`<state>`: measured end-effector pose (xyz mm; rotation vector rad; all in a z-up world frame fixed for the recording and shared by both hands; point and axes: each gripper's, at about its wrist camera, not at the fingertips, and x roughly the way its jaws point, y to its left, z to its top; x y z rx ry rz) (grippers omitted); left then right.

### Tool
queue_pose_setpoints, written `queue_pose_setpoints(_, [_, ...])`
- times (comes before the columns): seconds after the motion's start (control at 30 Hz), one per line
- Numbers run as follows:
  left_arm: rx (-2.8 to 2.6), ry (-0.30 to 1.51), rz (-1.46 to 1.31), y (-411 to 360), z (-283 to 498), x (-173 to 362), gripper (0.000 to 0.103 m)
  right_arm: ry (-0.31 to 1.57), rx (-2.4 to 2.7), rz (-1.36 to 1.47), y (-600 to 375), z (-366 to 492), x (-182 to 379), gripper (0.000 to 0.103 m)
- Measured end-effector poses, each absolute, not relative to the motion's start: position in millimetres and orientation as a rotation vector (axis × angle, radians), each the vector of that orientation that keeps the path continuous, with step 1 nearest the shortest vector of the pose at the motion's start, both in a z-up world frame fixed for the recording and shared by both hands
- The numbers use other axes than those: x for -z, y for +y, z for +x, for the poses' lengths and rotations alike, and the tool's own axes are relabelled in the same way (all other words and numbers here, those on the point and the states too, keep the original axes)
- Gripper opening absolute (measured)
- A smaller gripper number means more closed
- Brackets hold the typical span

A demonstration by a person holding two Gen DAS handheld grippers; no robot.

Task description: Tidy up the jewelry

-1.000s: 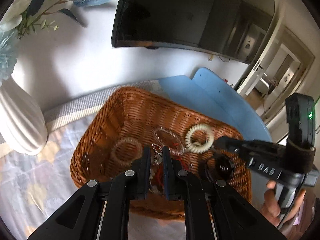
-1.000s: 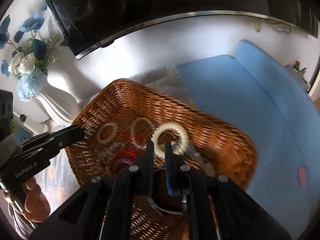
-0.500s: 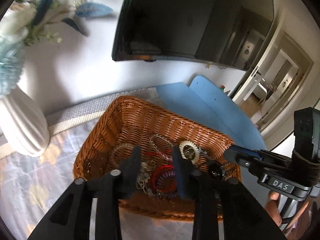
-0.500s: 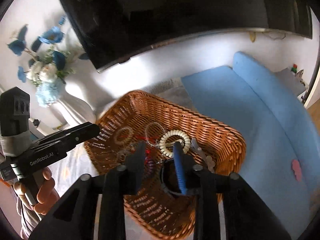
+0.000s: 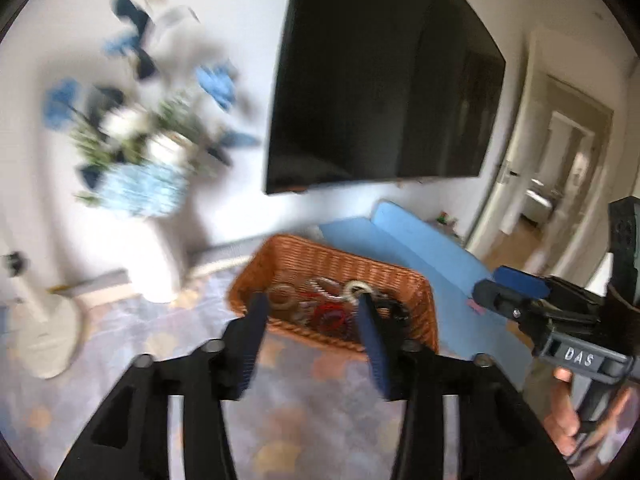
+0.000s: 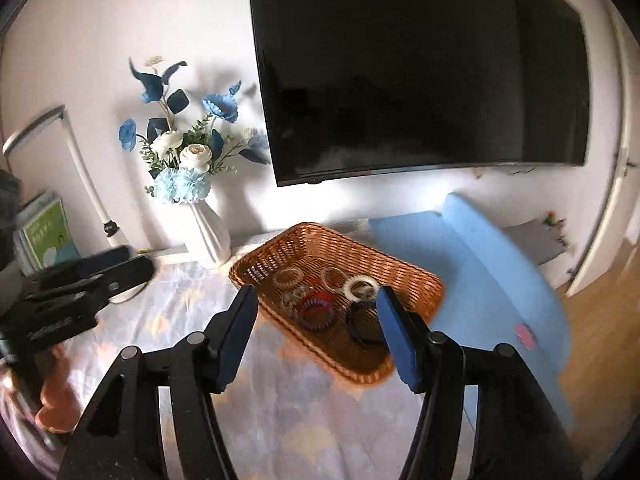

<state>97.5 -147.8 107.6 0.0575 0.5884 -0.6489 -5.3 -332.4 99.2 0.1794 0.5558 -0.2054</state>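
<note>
Hanging on the wall, a big black TV (image 6: 420, 72) is above the table (image 6: 168, 320), where a brown basket (image 6: 408, 276) sits beside a white vase (image 6: 208, 236) of flowers. Both the left gripper (image 5: 312, 324) and right gripper (image 6: 316, 320) are wide open, holding nothing, above the table near the basket. Bracelets (image 6: 320, 308) lie inside the basket.
</note>
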Motion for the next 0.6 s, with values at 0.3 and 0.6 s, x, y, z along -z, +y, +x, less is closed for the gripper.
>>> queue_pose_setpoints(0.3, [0.369,0.496,0.195,-117,12,-89,0.069,0.511,0.369,0.085,-276,-39,-79,0.074])
queue_pose_setpoints(0.6, [0.288,0.520,0.138,-93,4,-67,0.069,0.607,0.397,0.087,-253,-25,-54,0.074])
